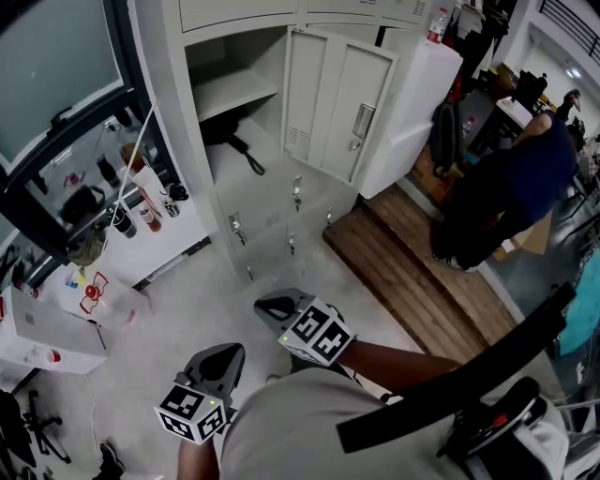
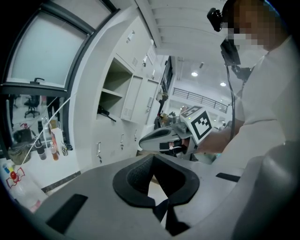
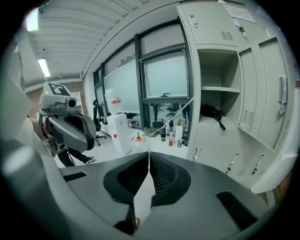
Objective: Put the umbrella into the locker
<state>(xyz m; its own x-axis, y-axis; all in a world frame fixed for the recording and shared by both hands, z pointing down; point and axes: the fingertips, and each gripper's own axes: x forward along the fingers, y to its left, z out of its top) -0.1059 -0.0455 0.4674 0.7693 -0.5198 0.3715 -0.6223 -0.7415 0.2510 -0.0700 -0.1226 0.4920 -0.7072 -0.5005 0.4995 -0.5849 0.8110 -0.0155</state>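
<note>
Both grippers sit low and close to my body. The left gripper (image 1: pixel 225 354) has its jaws pressed together with nothing between them, and the right gripper (image 1: pixel 279 306) is likewise closed and empty. I judge they are held this way because there is nothing left to carry. Each bears its cube of black-and-white square markers; these are patterns, not words.

Beyond them the pale floor (image 1: pixel 187 309) runs to the locker (image 1: pixel 169 103), whose door (image 1: pixel 337 108) stands swung wide, leaving the compartment free to reach. The umbrella (image 1: pixel 230 141), black and folded, lies on the compartment floor under the shelf (image 1: pixel 234 89), with a dark strap or handle poking out over the front edge. By my reading the placing is done and only the door remains, if it is to be shut.

To the left, by the window, bottles (image 3: pixel 171 138) and a white box (image 3: pixel 119 131) with a red mark stand on the floor; I cannot read its print. A sheet (image 3: pixel 239 11) on an upper door is also too small to read. Farther right are a wooden platform (image 1: pixel 412 272) and a person in dark clothes (image 1: pixel 506 187).
</note>
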